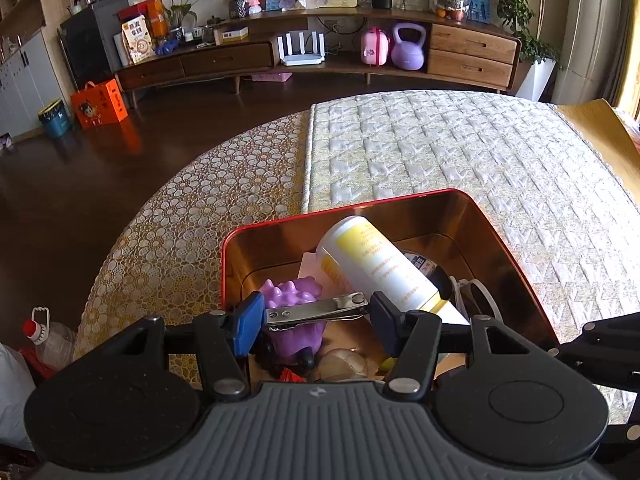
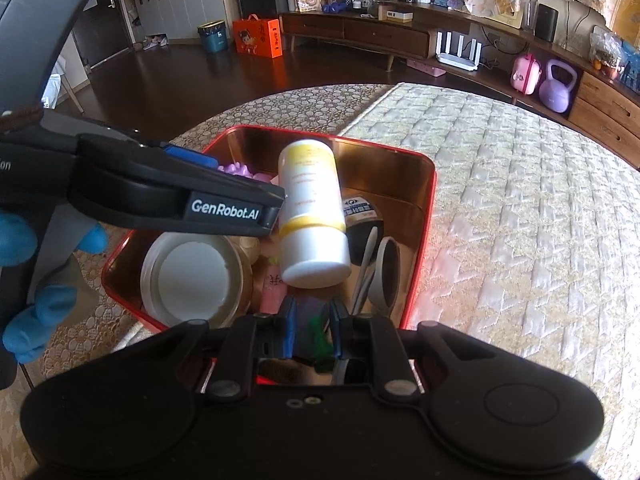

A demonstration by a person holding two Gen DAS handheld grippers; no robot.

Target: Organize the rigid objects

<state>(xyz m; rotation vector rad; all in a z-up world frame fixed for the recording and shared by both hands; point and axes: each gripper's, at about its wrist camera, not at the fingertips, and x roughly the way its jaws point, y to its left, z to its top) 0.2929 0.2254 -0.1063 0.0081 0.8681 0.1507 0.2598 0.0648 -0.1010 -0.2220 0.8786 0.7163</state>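
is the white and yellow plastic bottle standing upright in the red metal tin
No, the white and yellow plastic bottle lies tilted on its side across other items inside the red metal tin.

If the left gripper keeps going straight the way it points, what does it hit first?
Probably the purple spiky toy inside the red tin, just beyond the nail clipper that the left gripper holds; depth is uncertain.

Metal nail clipper [image 1: 316,312] level over red tin [image 1: 516,264], white bottle [image 1: 380,264] tilted inside, prob. resting on clutter
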